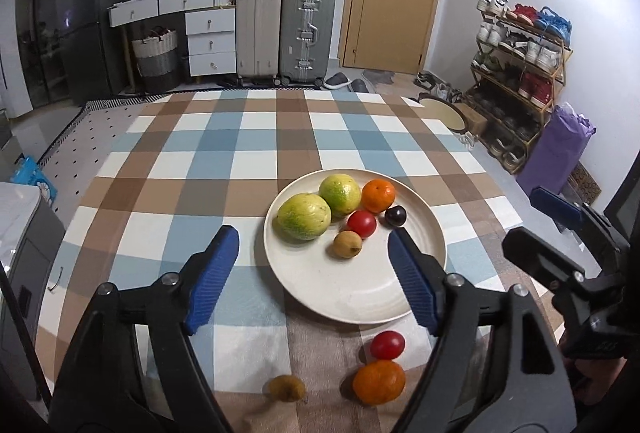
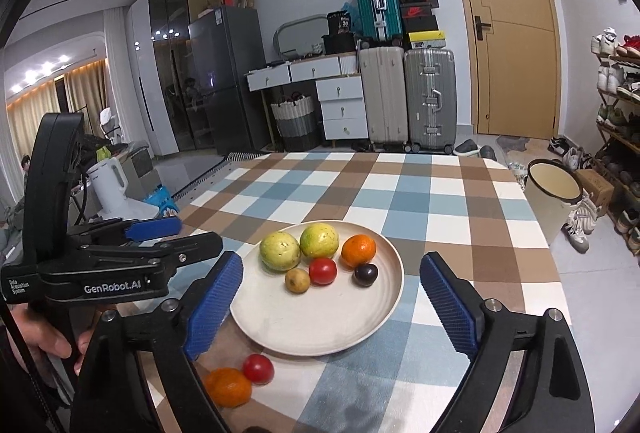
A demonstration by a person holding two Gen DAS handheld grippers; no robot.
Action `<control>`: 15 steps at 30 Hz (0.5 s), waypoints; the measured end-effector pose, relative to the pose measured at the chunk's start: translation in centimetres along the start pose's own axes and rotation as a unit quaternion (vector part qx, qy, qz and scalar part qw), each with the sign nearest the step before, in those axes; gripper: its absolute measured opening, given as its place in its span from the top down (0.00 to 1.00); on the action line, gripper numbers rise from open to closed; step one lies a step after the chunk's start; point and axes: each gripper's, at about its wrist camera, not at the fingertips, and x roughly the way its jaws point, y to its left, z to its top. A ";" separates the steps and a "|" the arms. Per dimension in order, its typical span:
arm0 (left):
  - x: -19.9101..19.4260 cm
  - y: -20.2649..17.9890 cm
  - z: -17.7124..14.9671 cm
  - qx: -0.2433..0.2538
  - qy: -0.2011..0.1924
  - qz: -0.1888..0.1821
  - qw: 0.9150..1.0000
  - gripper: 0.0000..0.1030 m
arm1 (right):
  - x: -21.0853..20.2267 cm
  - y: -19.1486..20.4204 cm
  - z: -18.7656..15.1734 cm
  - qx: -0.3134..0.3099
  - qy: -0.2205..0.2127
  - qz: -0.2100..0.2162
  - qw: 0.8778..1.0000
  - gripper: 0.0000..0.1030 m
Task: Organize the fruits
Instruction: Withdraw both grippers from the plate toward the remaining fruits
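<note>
a cream plate (image 1: 352, 297) sits on the worktop (image 1: 224, 137), which is covered in a blue, brown and white checked cloth. six fruits cluster on the far half of the plate: two green guavas (image 1: 305, 216) touching side by side, an orange mandarin (image 1: 378, 195) just to their right, a red tomato (image 1: 361, 223), a dark plum (image 1: 395, 215) and a small tan fruit (image 1: 347, 243) nearest the plate's middle. three more fruits lie on the cloth in front of the plate's near rim: a second red tomato (image 1: 387, 344), a second mandarin (image 1: 378, 381) just beside it, and a brownish-yellow fruit (image 1: 286, 387) a little to the left.

the left gripper (image 1: 314, 245) hangs above the plate's near-left part, jaws wide apart and holding nothing. the right gripper (image 2: 332, 273) hovers over the plate from the right side, jaws likewise spread wide with nothing between them.
</note>
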 end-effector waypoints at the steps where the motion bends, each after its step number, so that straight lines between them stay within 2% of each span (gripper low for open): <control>1: -0.4 0.1 -0.2 -0.002 0.001 0.002 1.000 0.23 | -0.3 0.1 0.0 0.001 -0.002 0.001 1.000 0.09; 9: -2.9 0.5 -1.7 -0.002 -0.006 0.024 1.000 0.17 | -2.5 1.3 -0.6 0.003 -0.017 0.013 1.000 0.06; 15: -4.0 1.4 -3.3 -0.010 0.001 0.050 0.999 0.07 | -3.7 2.2 -1.8 0.004 -0.010 0.020 1.000 0.04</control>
